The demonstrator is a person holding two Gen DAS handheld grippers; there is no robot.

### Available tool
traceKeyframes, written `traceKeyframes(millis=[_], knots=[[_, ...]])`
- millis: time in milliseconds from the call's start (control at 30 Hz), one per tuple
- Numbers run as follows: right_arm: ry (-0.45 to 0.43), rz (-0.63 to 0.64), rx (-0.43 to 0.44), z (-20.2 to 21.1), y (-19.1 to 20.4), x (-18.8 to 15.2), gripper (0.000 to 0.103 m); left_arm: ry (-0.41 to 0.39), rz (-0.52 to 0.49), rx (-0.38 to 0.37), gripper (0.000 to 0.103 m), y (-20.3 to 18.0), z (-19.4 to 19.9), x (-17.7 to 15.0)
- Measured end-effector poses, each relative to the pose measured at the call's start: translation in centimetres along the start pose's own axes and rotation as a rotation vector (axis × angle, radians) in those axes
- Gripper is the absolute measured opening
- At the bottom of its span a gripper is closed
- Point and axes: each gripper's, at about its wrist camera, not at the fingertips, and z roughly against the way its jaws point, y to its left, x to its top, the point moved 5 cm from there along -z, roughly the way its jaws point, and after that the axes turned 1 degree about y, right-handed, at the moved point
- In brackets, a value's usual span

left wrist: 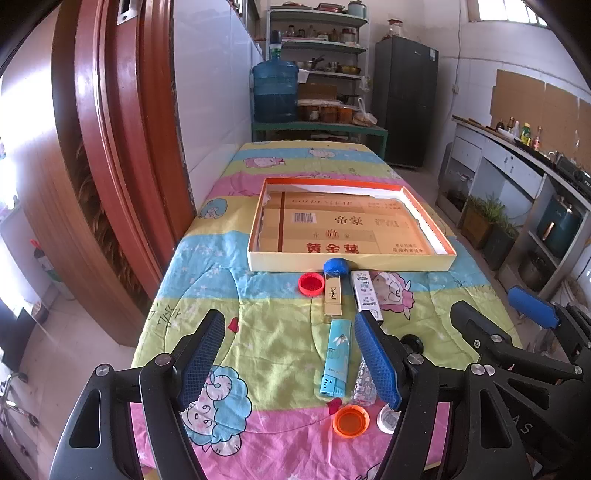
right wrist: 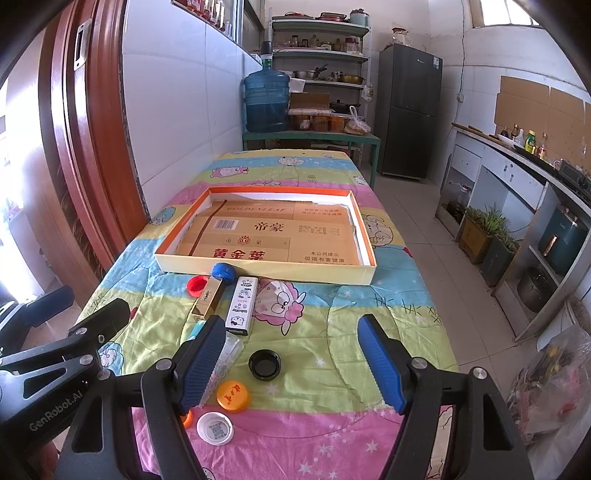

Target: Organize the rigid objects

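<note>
Items on the cartoon-print tablecloth point(right wrist: 332, 332): shallow box tray point(right wrist: 266, 271), empty of loose items; just before its near wall, blue cap point(right wrist: 223, 272), red cap point(right wrist: 197, 285), gold lighter point(right wrist: 207, 299), white lighter point(right wrist: 242, 306). Nearer: light-blue lighter point(left wrist: 336, 358), black cap point(right wrist: 265, 364), orange cap point(right wrist: 233, 396), white cap point(right wrist: 215, 428). Left gripper point(left wrist: 290, 360) and right gripper point(right wrist: 293, 363): jaws wide apart, holding nothing, above the cloth.

Kitchen-type room, white tiled walls point(right wrist: 177, 110), pale tiled floor point(right wrist: 413, 206). Reddish-brown wooden door frame point(left wrist: 107, 155) on left. Worktop under a pastel cartoon-sheep quilt point(right wrist: 332, 332). Behind it a green bench point(right wrist: 310, 138) carrying a blue water jug point(right wrist: 266, 99); metal shelving point(right wrist: 321, 55) above with jars and pots. Dark fridge point(right wrist: 410, 110) in far corner. Grey counter point(right wrist: 517, 173) along right wall, bottles on top, potted plants point(right wrist: 484, 225) at its foot. Cardboard sheets point(right wrist: 535, 103) fixed to right wall. Daylight from high window point(right wrist: 506, 11) and left doorway.
</note>
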Motion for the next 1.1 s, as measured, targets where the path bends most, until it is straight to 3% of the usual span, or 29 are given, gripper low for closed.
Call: traceKeyframes(millis=[400, 600, 800, 1100], knots=[[0.005, 0.006, 0.002, -0.2, 0.0, -0.3, 0.073, 0.008, -0.009, 0.001, 0.074, 0.1, -0.1, -0.2], [0.016, 0.007, -0.007, -0.5, -0.2, -0.6, 0.073, 0.068, -0.012, 0.016, 0.074, 1.3, 0.0, -0.4], [0.055, 0.032, 0.048, -0.9, -0.1, -2.3, 0.073, 0.04, -0.036, 0.007, 0.074, 1.9, -0.2, -1.1], [0.146, 0.157, 0.12, -1.7, 1.3, -6.2, 0.073, 0.069, -0.073, -0.132, 0.074, 0.3, -0.9, -5.0]])
